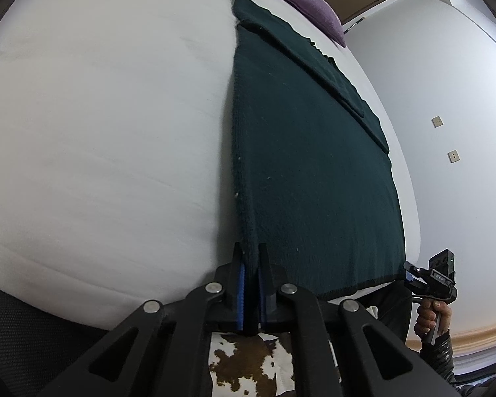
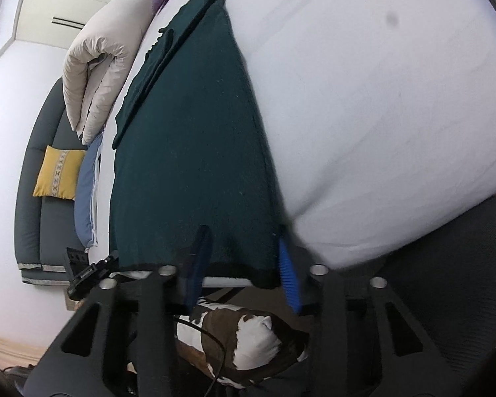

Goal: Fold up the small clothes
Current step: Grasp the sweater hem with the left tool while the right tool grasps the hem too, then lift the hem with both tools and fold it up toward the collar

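A dark green knitted garment (image 1: 314,172) lies flat on the white bed (image 1: 99,132), folded lengthwise with a sleeve laid along its far side. My left gripper (image 1: 250,264) is shut on the garment's near left corner. In the right wrist view the garment (image 2: 188,152) runs away from me. My right gripper (image 2: 244,248) is open, its blue-padded fingers astride the near hem at the right corner, not clamped. The right gripper also shows in the left wrist view (image 1: 430,278), at the hem's right end.
A purple cushion (image 1: 310,10) and a folded beige duvet (image 2: 99,66) lie at the bed's far end. A grey sofa with a yellow cushion (image 2: 58,172) stands beside the bed. A brown-and-white cowhide cushion (image 2: 241,337) lies below the bed edge.
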Tool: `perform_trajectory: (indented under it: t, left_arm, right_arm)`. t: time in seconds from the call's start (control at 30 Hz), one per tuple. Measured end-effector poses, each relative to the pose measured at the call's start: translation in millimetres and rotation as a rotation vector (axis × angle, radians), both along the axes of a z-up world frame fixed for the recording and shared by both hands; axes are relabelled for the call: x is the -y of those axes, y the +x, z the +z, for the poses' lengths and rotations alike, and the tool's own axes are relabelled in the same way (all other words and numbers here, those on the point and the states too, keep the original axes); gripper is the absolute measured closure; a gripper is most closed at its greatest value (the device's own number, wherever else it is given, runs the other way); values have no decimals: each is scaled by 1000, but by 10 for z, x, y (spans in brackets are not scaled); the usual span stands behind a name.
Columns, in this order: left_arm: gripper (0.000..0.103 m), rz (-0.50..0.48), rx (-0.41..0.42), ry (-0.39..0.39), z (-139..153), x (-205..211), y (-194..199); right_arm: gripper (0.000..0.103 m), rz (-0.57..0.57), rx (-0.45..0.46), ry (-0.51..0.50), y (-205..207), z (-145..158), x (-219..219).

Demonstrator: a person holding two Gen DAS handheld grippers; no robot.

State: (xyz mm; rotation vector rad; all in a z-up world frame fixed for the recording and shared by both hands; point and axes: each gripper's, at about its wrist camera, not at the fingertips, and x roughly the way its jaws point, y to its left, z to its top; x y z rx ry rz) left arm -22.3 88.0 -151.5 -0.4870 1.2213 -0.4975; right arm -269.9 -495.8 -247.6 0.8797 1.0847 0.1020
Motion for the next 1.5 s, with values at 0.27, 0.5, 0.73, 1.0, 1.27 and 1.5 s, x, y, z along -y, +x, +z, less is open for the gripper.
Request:
perform_trajectory:
  t: [0.27,0.5,0.73,1.0,1.27,1.5]
  left_arm:
    - [96,4,23,-47,134,-49,-52]
    - [97,47,55,-219,362,-148,-60]
    - [97,114,97,-355,560,-230,88]
    - [97,159,121,-447,719,-208,450]
    - [97,238,129,-507,770,-205,1120]
    - [97,290,142,-503,772,-106,1963]
  right_arm:
    - [97,-9,89,17,36,191,-29]
    - [97,-4,215,50,344,588,-36]
    - [97,-15,281,57,705,840,-27]
    - [97,-21,313,59,1206,1049,91]
    - [97,-94,359,63,1989,1254,337]
    - [97,-143,389,39,2879,1418,617]
